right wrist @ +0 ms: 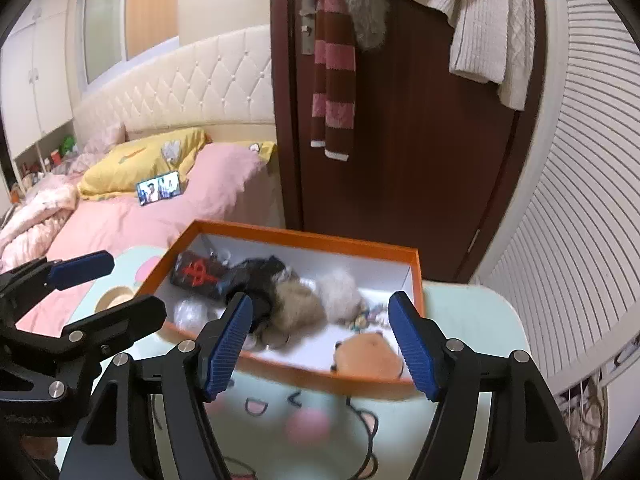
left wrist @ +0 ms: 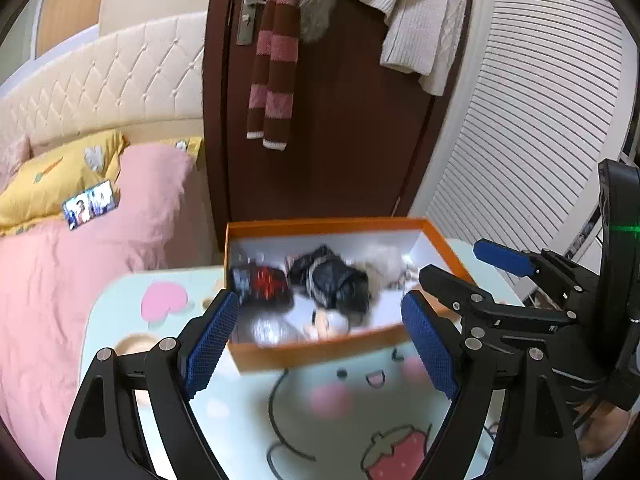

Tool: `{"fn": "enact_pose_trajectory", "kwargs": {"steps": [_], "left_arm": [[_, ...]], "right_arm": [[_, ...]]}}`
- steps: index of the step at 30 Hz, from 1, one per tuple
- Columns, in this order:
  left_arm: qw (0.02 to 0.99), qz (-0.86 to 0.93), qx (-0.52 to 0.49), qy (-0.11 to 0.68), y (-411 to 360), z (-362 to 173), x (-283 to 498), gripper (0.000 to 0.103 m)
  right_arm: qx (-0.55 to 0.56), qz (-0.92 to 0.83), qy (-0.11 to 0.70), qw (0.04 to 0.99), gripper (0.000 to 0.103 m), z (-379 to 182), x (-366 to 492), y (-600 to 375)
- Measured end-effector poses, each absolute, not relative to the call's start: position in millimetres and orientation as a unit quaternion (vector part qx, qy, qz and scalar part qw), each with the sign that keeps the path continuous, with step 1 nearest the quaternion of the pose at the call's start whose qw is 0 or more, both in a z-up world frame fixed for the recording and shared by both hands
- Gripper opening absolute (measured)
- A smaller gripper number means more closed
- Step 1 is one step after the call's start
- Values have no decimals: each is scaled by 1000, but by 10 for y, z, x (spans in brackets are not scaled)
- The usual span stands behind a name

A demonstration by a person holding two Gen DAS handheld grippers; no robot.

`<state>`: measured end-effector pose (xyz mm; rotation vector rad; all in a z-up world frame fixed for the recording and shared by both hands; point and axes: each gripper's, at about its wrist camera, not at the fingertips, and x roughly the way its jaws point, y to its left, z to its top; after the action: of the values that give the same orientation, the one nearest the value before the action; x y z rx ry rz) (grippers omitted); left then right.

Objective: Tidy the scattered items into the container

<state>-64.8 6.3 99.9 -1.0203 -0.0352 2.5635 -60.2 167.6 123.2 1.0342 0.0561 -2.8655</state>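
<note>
An orange box (left wrist: 320, 349) with a white inside stands on the small cartoon-print table (left wrist: 280, 420); it also shows in the right wrist view (right wrist: 304, 239). It holds a black case with a red mark (right wrist: 197, 274), a black cloth (right wrist: 260, 276), fluffy beige pompoms (right wrist: 298, 304), a brown plush (right wrist: 370, 354) and clear small items (right wrist: 188, 314). My left gripper (left wrist: 320, 340) is open and empty before the box's near wall. My right gripper (right wrist: 320, 340) is open and empty at the near wall. Each gripper shows in the other's view.
A bed with pink bedding (right wrist: 132, 216), a yellow pillow (right wrist: 140, 168) and a phone (right wrist: 159, 193) lies to the left. A dark brown door (right wrist: 400, 140) with hanging scarf and sweaters stands behind. White slatted doors (right wrist: 580, 200) are at the right.
</note>
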Motion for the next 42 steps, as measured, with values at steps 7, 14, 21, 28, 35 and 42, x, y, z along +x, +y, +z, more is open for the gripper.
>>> {"fn": "enact_pose_trajectory", "kwargs": {"steps": [7,14,21,28,35,42], "left_arm": [[153,897,-414,-13,1,587,-380,84],[96,878,-469,-12,-94,106,-288,84],[57,891,-449,30,-3,85,-175,95],[53,891,-450,27,14,122,-145,97],[53,891,-451,27,43,62,-143,97],[52,888,-456,27,44,45,-138,103]], "right_arm": [[381,-924,11,39,76,891,-282,1676],[445,-895,-8,25,76,457,-171,1722],[448,-894,-11,-5,100,305,-162,1799],[453,-891,-10,-7,103,286,-219,1808],[453,-892,-11,-9,103,276,-217,1819],[452,-892,-12,-12,103,283,-217,1844]]}}
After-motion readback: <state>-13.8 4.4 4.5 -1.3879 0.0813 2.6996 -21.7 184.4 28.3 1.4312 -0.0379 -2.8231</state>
